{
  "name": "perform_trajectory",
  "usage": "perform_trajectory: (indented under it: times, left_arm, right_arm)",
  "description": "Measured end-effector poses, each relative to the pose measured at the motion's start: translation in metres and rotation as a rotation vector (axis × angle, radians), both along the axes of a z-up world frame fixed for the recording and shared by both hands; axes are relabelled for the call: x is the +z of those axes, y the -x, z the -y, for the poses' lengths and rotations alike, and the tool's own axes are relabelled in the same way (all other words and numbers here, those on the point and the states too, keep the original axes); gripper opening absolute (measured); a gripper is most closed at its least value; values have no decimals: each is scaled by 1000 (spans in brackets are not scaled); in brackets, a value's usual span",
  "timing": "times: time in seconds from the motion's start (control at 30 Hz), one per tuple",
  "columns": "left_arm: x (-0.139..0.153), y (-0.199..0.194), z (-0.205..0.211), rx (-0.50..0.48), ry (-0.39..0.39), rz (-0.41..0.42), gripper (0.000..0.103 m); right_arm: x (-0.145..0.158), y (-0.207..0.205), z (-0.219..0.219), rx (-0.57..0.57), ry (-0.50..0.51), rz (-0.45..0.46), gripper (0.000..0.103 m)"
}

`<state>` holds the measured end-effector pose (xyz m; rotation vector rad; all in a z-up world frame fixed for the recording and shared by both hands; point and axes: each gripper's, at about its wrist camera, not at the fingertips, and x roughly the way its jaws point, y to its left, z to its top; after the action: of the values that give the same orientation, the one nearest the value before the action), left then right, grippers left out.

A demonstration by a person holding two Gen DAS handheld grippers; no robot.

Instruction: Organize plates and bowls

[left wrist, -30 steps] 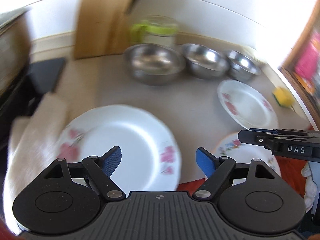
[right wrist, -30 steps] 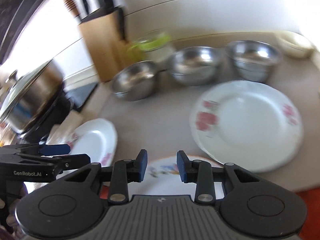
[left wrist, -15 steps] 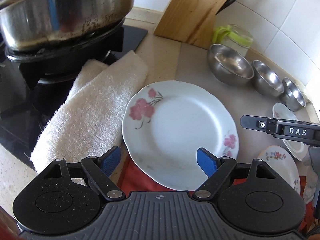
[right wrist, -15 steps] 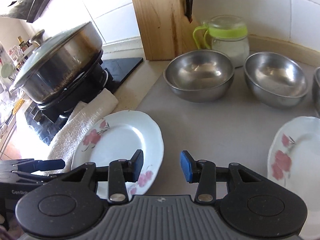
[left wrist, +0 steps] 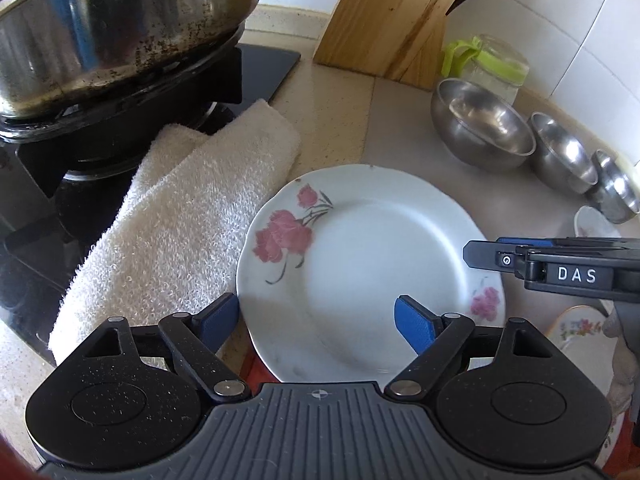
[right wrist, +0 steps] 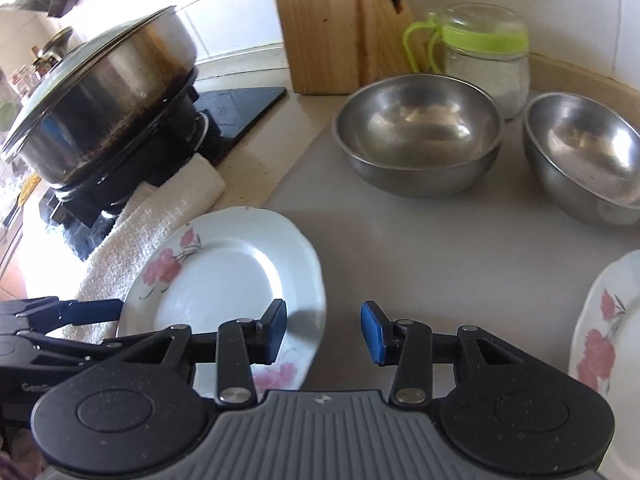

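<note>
A white plate with pink flowers (left wrist: 360,264) lies flat on the counter beside a folded towel. My left gripper (left wrist: 316,320) hangs open over its near rim, touching nothing. My right gripper (right wrist: 323,330) is open too, straddling the same plate's (right wrist: 224,280) right rim without pressing it. Each gripper shows in the other's view: the right gripper (left wrist: 480,254) and the left gripper (right wrist: 108,310). Three steel bowls (left wrist: 484,124) (left wrist: 564,156) (left wrist: 616,188) stand in a row at the back. A second flowered plate (right wrist: 608,352) lies to the right. A small floral plate (left wrist: 576,332) sits near the front edge.
A white towel (left wrist: 180,216) lies against the plate's left side. Behind it a large steel pot (left wrist: 120,28) sits on a black stove. A wooden knife block (left wrist: 392,16) and a green-lidded glass jar (left wrist: 496,64) stand by the tiled wall.
Both views have swung left, from the bowls and right-hand plates to the plate by the towel, and come closer to it. The right jaws have widened a little.
</note>
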<state>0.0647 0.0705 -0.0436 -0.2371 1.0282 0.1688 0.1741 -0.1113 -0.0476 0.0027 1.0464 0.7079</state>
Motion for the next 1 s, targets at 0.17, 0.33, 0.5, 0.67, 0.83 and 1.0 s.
perform_trajectory:
  times: [0.17, 0.33, 0.5, 0.67, 0.83, 1.0]
  left_arm:
    - [-4, -7, 2, 1, -25, -23, 86]
    - [-5, -11, 1, -5, -31, -32, 87]
    - [-7, -15, 3, -10, -33, -41, 90]
    - [-8, -22, 5, -12, -37, -48, 94]
    - [-8, -23, 4, -27, -42, -45, 93]
    - [-6, -23, 3, -11, -42, -37, 91]
  right_arm:
    - [0, 3, -6, 28, -4, 13, 44]
    - [2, -2, 1, -10, 1, 0, 43]
    - [0, -2, 0, -13, -5, -1, 45]
    - [-2, 1, -1, 20, -69, -42, 45]
    - [2, -5, 10, -35, -70, -73, 44]
    - [-1, -4, 8, -26, -54, -43, 45]
